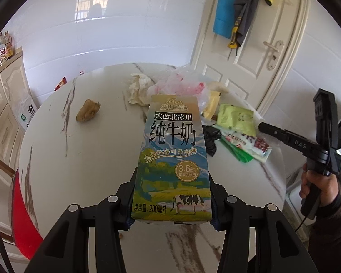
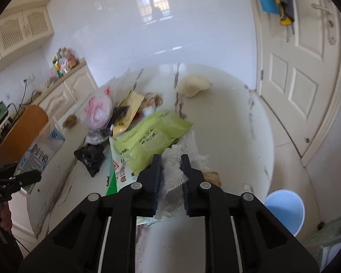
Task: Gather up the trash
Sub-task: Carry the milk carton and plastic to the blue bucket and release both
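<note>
My left gripper [image 1: 172, 193] is shut on an upright milk carton [image 1: 174, 154], held by its lower sides above the round white marble table [image 1: 79, 170]. In the right wrist view, my right gripper [image 2: 170, 161] is shut on a white foam mesh net [image 2: 174, 175], its pads pressing on it at the near edge of a trash pile. A light green packet [image 2: 152, 138] lies just beyond the net. From the left wrist view the right gripper [image 1: 262, 126] reaches in from the right, held by a hand [image 1: 318, 184]. The carton [image 2: 41, 152] also shows at far left.
A brown lump [image 1: 88, 113], crumpled paper [image 1: 139, 88], a pink-and-white plastic bag [image 1: 184, 84], a black bag [image 1: 210, 141] and a red-and-white wrapper [image 1: 250, 145] lie on the table. A light blue bin [image 2: 284, 211] stands on the floor past the table's right edge. A white door [image 2: 295, 86] is behind.
</note>
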`<state>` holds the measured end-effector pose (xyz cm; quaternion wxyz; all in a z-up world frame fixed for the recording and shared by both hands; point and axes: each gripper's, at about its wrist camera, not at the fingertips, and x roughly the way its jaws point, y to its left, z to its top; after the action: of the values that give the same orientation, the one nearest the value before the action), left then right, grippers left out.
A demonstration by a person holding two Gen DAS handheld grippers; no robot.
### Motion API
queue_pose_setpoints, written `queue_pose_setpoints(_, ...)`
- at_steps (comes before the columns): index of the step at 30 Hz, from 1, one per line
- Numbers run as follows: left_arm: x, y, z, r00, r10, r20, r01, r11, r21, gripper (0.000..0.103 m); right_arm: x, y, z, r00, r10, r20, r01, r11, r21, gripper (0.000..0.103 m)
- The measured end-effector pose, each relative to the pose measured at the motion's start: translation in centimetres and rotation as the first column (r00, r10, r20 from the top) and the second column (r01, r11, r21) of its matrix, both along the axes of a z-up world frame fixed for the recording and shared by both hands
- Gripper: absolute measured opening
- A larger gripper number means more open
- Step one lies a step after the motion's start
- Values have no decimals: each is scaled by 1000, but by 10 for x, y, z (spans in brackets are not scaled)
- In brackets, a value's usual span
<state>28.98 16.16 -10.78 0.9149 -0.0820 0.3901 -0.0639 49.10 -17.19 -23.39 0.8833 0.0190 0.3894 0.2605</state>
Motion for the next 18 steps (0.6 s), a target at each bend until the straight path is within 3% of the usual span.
queue_pose_setpoints(8,-18,-24,33,992,-29,122,31,999,-18,45,-32,-33,45,993,-50,107,36,991,127,15)
queue_pose_setpoints(13,-24,-73,49,981,-90,173,87,996,28,45,-52,-65,72,985,-73,156,40,978,202,15)
queue_pose_setpoints(18,-19,-142,54,967,-189,169,182,982,59,45,-63,-109,77,981,-115,157,69,959,273,15)
